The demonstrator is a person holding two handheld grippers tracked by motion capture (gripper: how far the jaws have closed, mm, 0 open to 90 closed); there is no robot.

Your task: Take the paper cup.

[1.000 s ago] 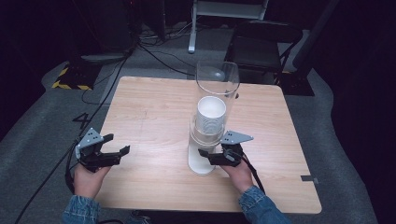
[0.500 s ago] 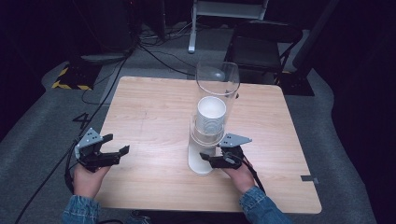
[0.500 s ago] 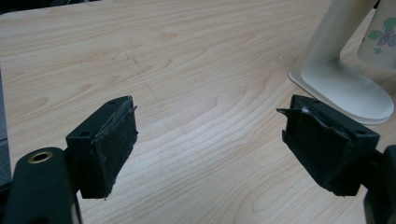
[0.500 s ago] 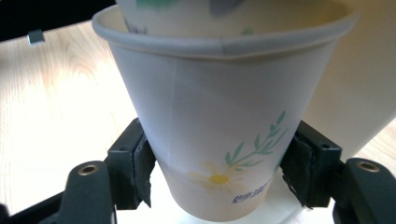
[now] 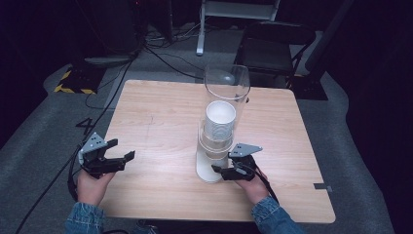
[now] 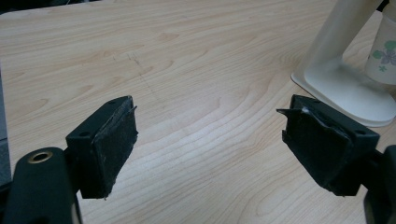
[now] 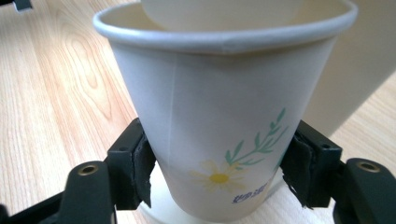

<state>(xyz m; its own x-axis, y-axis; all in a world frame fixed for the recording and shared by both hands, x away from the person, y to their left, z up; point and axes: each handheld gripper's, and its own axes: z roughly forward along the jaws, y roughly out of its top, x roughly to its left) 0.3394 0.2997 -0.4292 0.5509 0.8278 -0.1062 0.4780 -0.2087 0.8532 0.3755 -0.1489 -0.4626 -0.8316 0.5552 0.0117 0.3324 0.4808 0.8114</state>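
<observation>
A cup dispenser stands mid-table: a clear tube (image 5: 227,85) over a stack of white paper cups (image 5: 220,119) on a white stand (image 5: 207,170). My right gripper (image 5: 219,170) reaches in from the right at the foot of the stack. It is shut on the lowest paper cup (image 7: 219,116), a flower-printed one, with a pad pressed on each side (image 7: 219,172). Another cup (image 7: 219,11) sits nested in its mouth. My left gripper (image 5: 122,149) rests at the table's near left, open and holding nothing (image 6: 210,140). Its view has the stand's base (image 6: 341,88) at the right.
The wooden table (image 5: 160,112) is bare on the left and far side. Beyond it, on the grey floor, stand a dark folding chair (image 5: 272,48), cables and a metal frame (image 5: 238,9). A small dark tag (image 5: 319,185) lies near the right front corner.
The right gripper has edged slightly toward the near side at the dispenser's foot, still closed on the cup. The left gripper has kept still.
</observation>
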